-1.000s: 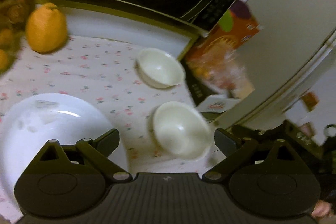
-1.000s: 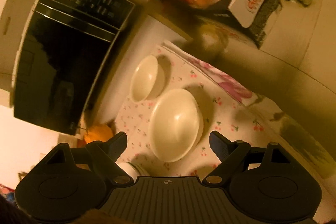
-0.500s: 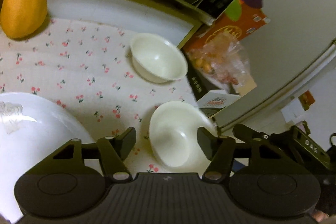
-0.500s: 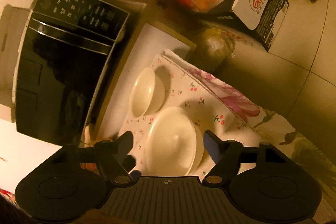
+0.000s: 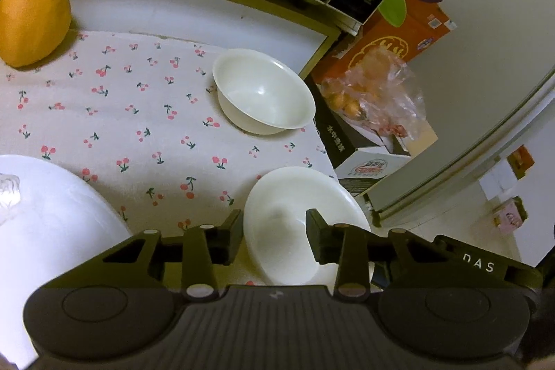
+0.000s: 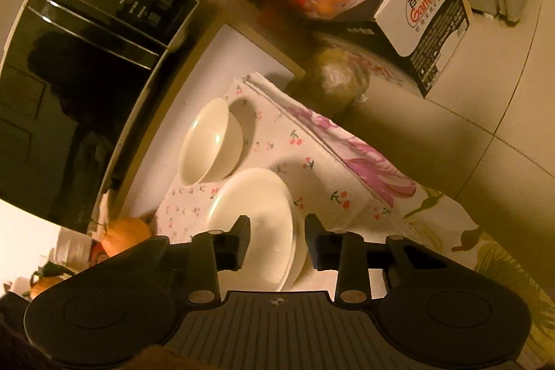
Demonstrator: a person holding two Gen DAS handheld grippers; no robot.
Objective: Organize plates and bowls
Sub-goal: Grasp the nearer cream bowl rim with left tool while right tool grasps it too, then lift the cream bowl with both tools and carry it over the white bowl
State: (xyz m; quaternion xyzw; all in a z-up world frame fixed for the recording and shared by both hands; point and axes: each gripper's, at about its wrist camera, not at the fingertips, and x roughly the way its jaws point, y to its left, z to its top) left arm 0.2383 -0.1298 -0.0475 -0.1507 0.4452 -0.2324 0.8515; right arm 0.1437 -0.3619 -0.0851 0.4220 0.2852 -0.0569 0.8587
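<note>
Near bowl (image 5: 295, 217) sits upright, mouth up, round with no long axis, at the cherry cloth's (image 5: 138, 127) right front corner. Since a second ago both grippers have come down around its rim. Left gripper (image 5: 274, 240) and right gripper (image 6: 277, 240) are narrow and closing, rim between, contact unclear. Pickup looks imminent. Second bowl (image 5: 263, 92) stands behind it.

Each gripper is matte black plastic. The left gripper (image 5: 274, 240) has a ribbed centre plate, two round discs beside that plate, silver rivets on its linkage bars and white "DAS" lettering right of them. The right gripper (image 6: 277, 241) matches, with a small crosshair mark on its ribbed plate.
</note>
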